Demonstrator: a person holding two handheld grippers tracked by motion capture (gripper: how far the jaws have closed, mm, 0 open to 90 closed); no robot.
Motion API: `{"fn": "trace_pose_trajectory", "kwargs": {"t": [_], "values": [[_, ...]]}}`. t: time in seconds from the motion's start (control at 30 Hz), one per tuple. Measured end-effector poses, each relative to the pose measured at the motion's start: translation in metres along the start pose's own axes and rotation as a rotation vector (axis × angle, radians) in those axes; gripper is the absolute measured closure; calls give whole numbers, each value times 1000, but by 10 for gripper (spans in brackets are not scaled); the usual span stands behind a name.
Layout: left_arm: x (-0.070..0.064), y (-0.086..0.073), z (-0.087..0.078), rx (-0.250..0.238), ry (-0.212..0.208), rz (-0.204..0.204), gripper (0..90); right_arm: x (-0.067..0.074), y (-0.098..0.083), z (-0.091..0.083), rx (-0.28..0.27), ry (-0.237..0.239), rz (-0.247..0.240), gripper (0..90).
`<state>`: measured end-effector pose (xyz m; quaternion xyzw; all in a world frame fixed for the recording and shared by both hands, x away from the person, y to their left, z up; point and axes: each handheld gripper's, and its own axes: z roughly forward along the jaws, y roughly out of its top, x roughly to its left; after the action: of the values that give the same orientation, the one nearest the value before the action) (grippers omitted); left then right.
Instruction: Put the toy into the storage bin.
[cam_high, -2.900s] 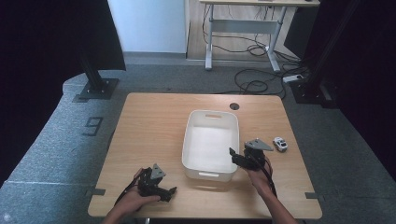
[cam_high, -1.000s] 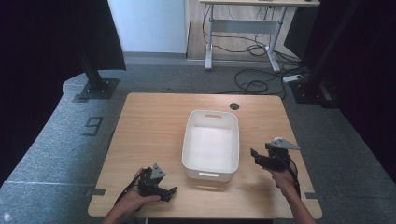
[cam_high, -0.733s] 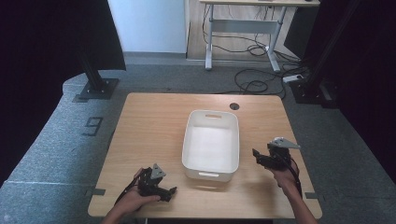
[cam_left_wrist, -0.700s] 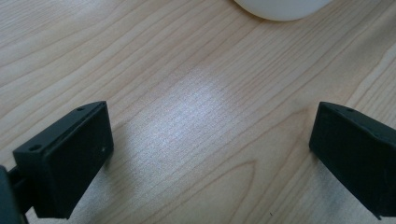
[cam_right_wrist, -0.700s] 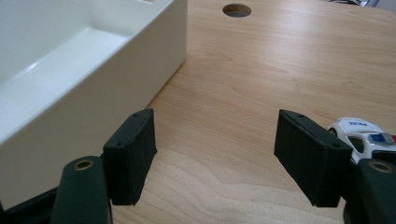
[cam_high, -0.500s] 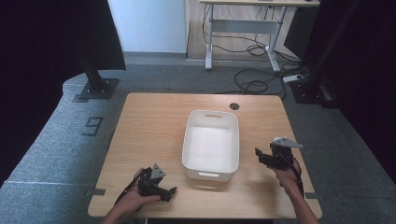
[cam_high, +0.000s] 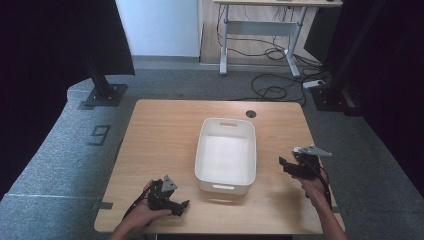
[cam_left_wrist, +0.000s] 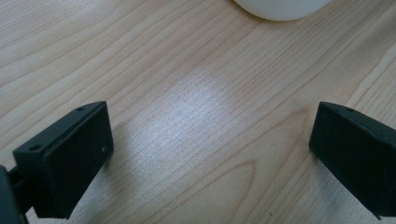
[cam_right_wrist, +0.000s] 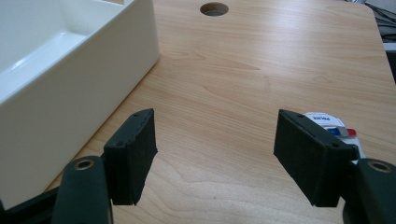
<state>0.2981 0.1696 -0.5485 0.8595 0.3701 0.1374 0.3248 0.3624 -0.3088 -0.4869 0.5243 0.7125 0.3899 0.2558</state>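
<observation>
While I'm hovering my right gripper (cam_right_wrist: 215, 154) over the table's (cam_high: 165, 130) right edge, jaws spread wide with nothing in them, the little white object (cam_right_wrist: 334, 130) is lying just past the right jaw, so it's sitting off to that side rather than between them. Can't really make out its long axis, it's half hidden. Right hand's way closer; my left gripper (cam_left_wrist: 210, 154) is idling wide open and empty by the near left corner. Count: one object, one white bin (cam_high: 226, 155), two grippers.

Small white item (cam_right_wrist: 332, 127), perhaps a pack, half hidden behind jaw
</observation>
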Motion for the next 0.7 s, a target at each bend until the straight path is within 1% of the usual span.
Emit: {"fn": "trace_pose_trajectory", "kwargs": {"t": [0.13,0.23,0.43,0.7], "values": [[0,0,0,0,1,-1,0,-5,-1,0,8,0,0,292],[0,0,0,-2,2,-3,0,-8,-2,2,16,-12,-3,287],[-1,0,0,0,2,-2,0,-14,-2,3,32,2,6,279],[-1,0,0,0,3,-3,0,-23,-4,5,40,-14,13,277]]}}
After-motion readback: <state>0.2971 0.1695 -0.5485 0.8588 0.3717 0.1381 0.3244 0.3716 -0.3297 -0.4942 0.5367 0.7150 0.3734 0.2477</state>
